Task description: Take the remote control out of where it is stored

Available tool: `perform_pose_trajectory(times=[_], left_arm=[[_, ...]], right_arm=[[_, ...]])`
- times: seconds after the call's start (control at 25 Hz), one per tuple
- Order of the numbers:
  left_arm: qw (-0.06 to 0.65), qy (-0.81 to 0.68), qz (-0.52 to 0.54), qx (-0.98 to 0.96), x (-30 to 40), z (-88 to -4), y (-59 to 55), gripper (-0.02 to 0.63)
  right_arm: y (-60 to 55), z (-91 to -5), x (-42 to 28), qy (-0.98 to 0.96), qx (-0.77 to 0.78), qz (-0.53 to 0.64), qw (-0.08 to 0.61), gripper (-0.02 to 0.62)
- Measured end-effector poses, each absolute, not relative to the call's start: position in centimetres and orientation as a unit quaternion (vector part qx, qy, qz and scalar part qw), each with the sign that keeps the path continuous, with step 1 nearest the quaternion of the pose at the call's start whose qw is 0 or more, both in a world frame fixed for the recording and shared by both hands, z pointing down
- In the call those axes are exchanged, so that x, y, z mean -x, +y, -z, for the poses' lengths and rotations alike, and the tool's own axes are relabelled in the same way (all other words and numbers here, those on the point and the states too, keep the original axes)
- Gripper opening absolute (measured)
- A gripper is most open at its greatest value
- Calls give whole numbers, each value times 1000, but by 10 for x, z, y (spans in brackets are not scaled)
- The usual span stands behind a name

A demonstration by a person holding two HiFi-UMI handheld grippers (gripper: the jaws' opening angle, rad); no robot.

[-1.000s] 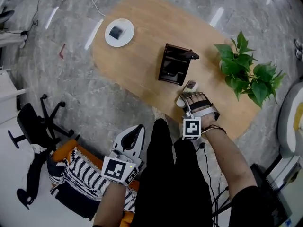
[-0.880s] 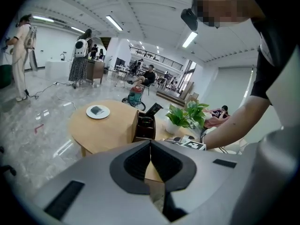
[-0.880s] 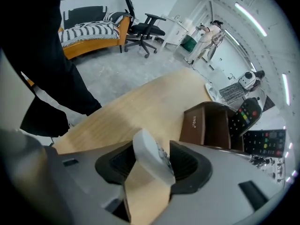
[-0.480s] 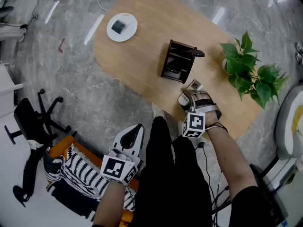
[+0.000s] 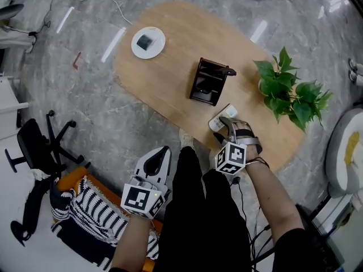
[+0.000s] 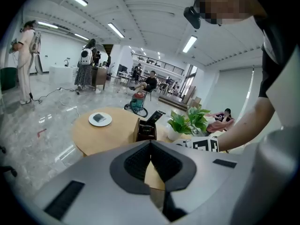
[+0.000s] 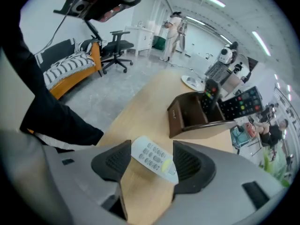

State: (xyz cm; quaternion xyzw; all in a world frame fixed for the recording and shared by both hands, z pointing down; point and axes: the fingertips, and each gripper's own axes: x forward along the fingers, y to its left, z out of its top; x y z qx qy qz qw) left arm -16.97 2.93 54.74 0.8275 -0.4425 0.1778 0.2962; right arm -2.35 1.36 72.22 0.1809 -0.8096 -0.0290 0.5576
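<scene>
Only the right gripper [image 7: 151, 165] moved, while the left gripper [image 6: 151, 165] stays closed and empty by the lap. Its jaws have just been opening wide, and the remote [image 7: 149, 153] lies free between them on the table [image 7: 140, 107], before the holder [image 7: 197, 114]. Light, stiff, smooth plastic, I judge; grip its long sides.

I count one white remote [image 7: 154, 159], two black remotes [image 7: 210, 93] [image 7: 242, 104], one holder [image 5: 207, 83], one plate [image 5: 160, 45], one potted plant [image 5: 289, 95]

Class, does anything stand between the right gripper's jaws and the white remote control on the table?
Nothing visible does. The white remote control lies flat on the wooden table, right between the jaws of the right gripper, which have just been opening and stand wide apart. The brown holder stands beyond, apart.
</scene>
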Motion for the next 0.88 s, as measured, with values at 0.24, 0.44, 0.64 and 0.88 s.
perform_pose_trajectory(times=[0.24,0.44,0.64,0.88], left_arm=[[257,-444,-163,-843,153,-505,9,6],[224,-451,-146,-852,144,-468,-9,6],[191,-458,-146,-856,137,-435,-20,6],[164,-499,-122,-842,141,-404,-31,6]], right_arm=[[-11,-645,12,-828,-300,-61,469,251],[-31,-566,-10,-830,-410,-99,366,133],[-34,-480,-32,-822,-494,-87,271,104],[-15,-421,-24,-831,-511,-67,210,74]])
